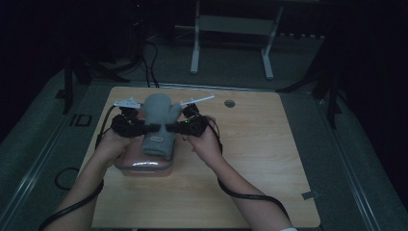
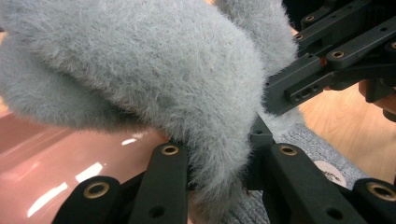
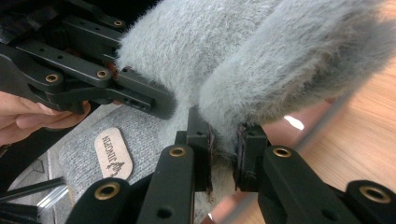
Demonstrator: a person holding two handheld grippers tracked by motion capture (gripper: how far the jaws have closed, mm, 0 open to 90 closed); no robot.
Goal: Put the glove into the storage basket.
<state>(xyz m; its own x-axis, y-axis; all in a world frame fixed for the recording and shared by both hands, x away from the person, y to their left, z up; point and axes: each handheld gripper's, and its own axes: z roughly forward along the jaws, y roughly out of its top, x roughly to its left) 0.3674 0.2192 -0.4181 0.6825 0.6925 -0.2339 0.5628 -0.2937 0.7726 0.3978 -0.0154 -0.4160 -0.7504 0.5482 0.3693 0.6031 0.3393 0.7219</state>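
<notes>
My left gripper (image 1: 146, 128) and right gripper (image 1: 169, 127) were matte black — flat linkage bars pinned with brass-ringed rivets. Each wore a pale grey three-cornered plate on top and trailed a black cable along my bare forearm — no sleeves.

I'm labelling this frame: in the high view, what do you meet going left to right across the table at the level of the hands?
Left hand-held gripper → grey fluffy mitten → right hand-held gripper → bare wooden table.

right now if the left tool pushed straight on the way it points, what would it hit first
Probably the right tool: the left tool pinches the fuzzy grey mitten and points across it at the right one, just beyond.
</notes>
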